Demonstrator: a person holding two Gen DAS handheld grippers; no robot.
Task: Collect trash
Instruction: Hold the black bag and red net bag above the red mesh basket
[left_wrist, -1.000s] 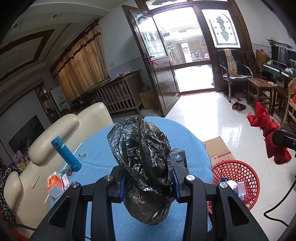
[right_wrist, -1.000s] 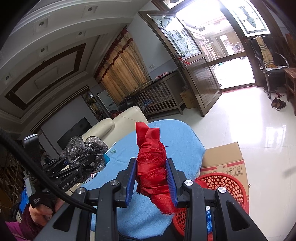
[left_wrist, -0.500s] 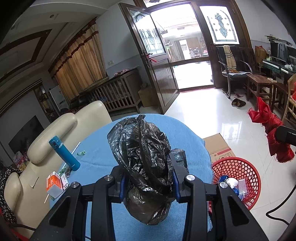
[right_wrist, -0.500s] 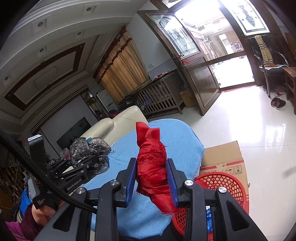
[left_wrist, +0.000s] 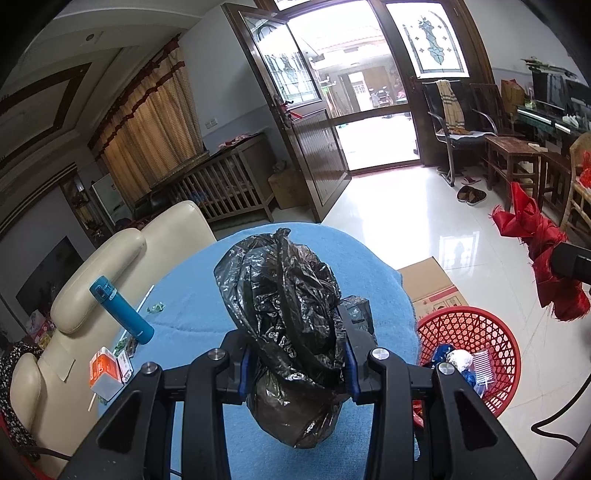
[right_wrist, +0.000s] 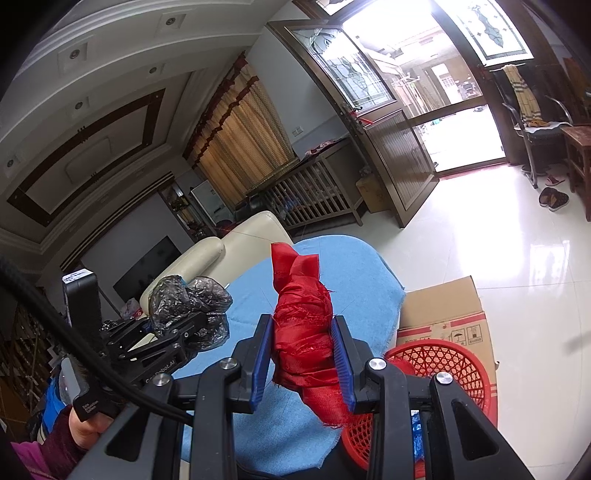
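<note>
Left wrist: black bag (left_wrist: 284, 314) between pads (left_wrist: 350, 363).

A home's living room: a soft cream leather sofa (left_wrist: 110, 266), long tan curtains (left_wrist: 147, 140), and a big brown wooden glass door (left_wrist: 295, 122).

Crinkled glossy plastic bag (left_wrist: 280, 295), frayed red cloth (right_wrist: 304, 332)

Little can be read. The left claw (right_wrist: 184, 325), seen from the right wrist, carries grey lettering on its black body, too blurred to make out. The cardboard box (right_wrist: 448, 314) shows small black handling symbols, its print illegible.
</note>
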